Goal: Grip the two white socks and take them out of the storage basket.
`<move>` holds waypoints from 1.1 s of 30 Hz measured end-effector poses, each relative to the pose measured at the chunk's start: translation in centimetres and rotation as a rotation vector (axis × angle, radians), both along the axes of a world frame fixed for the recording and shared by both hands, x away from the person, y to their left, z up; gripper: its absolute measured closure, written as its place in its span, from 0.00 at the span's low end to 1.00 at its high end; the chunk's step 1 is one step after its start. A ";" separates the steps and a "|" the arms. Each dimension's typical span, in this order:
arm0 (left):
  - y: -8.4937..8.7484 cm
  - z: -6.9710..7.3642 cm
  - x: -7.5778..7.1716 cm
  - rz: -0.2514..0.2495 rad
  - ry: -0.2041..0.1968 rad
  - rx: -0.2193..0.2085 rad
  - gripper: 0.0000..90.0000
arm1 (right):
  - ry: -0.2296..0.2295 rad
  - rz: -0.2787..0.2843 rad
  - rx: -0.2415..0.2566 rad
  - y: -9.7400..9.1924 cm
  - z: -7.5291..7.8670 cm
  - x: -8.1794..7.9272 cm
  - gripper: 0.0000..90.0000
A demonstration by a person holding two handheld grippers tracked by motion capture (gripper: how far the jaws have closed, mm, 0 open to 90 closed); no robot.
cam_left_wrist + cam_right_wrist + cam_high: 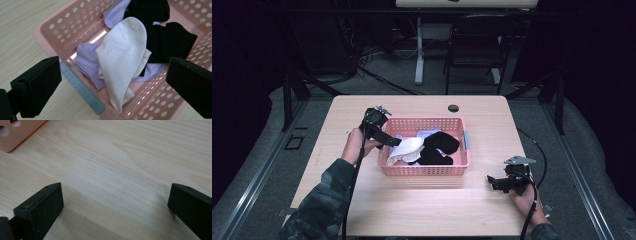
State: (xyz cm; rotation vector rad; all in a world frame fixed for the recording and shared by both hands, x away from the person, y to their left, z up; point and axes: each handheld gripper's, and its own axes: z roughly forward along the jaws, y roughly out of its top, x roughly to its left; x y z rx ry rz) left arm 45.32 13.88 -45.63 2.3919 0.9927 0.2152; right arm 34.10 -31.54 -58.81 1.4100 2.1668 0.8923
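The pink perforated plastic basket sits mid-counter, bare wood all round. The left gripper, jaws spread and empty, hangs over its left rim above a white cotton sock half covering black socks. The right gripper, released, rests near the right edge.

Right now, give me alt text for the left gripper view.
A cream sock lies on lilac socks and black socks in a pink perforated basket on a pale wood table, the left gripper open before it.
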 end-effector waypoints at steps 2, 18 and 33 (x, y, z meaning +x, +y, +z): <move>-0.8 -0.5 0.2 -0.014 0.017 0.017 0.01 | 0.000 0.000 0.000 0.0 0.0 0.0 0.00; -3.4 -4.1 2.1 0.008 0.164 0.132 0.25 | 0.000 0.002 0.001 0.0 0.0 0.0 0.00; -4.0 -5.8 2.4 0.023 0.215 0.204 0.51 | 0.001 0.002 0.001 0.0 0.0 0.0 0.00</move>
